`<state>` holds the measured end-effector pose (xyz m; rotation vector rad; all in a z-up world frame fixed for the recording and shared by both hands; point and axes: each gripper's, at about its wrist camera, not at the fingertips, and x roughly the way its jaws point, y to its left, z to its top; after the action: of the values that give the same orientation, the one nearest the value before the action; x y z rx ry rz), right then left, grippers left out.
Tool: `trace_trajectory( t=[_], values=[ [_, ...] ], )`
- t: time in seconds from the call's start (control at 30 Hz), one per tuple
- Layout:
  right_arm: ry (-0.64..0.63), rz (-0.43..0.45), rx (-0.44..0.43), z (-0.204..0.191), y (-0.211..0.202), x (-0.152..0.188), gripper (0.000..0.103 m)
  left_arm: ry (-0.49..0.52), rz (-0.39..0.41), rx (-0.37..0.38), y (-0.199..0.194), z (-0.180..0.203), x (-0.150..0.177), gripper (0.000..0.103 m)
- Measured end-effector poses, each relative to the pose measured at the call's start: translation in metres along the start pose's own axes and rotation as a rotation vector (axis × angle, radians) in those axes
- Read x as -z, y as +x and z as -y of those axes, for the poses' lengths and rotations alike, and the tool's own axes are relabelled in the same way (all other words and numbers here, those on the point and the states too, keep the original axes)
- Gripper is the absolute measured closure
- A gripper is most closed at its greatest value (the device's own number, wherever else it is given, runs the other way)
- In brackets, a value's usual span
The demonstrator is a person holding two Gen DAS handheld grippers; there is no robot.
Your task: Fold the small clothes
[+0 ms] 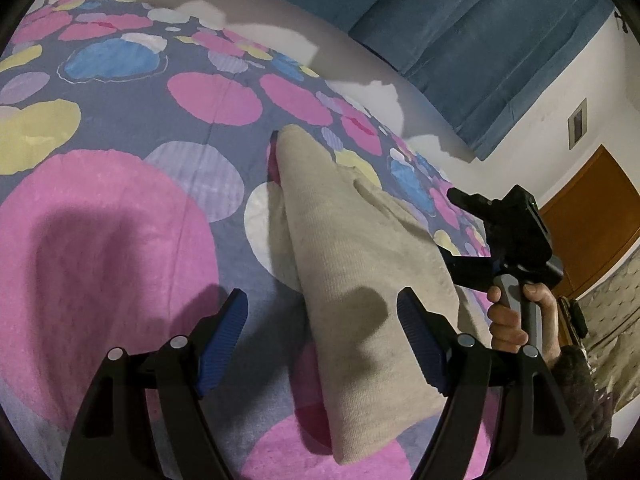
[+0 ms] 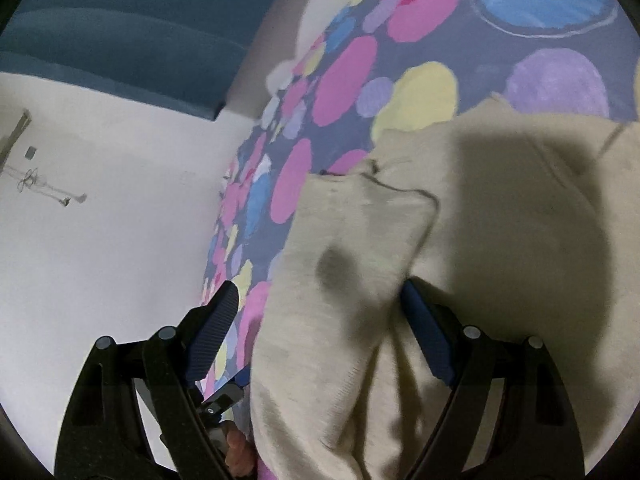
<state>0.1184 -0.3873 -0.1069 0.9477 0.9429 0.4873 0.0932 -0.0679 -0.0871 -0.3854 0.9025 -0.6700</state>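
Observation:
A beige knit garment (image 1: 352, 264) lies folded into a long strip on a bedspread with pink, blue and yellow spots (image 1: 120, 216). My left gripper (image 1: 322, 312) is open just above the garment's near end, one blue-padded finger on each side. The right gripper (image 1: 516, 236), held by a hand, shows at the garment's right edge. In the right wrist view the garment (image 2: 360, 280) fills the middle and right. My right gripper (image 2: 316, 304) is open over a folded edge of it, holding nothing.
A blue upholstered headboard (image 1: 480, 32) and a white wall stand behind the bed. A brown wooden door (image 1: 592, 224) is at the right. The bedspread's edge (image 2: 224, 240) drops off to the wall side in the right wrist view.

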Motion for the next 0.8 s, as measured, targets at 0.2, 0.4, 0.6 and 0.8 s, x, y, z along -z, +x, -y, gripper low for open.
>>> trace_trajectory(
  t=[0.2, 0.4, 0.6, 0.8],
  values=[
    [0.011, -0.028, -0.027, 0.006, 0.004, 0.004, 0.019, 0.023, 0.0, -0.013, 0.001, 0.003, 0.002, 0.027],
    [0.026, -0.001, -0.057, 0.01, -0.003, 0.001, 0.029, 0.036, -0.008, -0.018, 0.003, 0.005, 0.002, 0.027],
    [0.054, 0.023, 0.016, 0.014, 0.013, -0.015, 0.033, 0.021, -0.011, -0.014, 0.002, 0.004, 0.002, 0.027],
    [0.019, -0.016, 0.105, 0.001, 0.024, -0.02, 0.033, 0.011, -0.016, -0.01, 0.002, 0.002, 0.002, 0.027]
  ],
)
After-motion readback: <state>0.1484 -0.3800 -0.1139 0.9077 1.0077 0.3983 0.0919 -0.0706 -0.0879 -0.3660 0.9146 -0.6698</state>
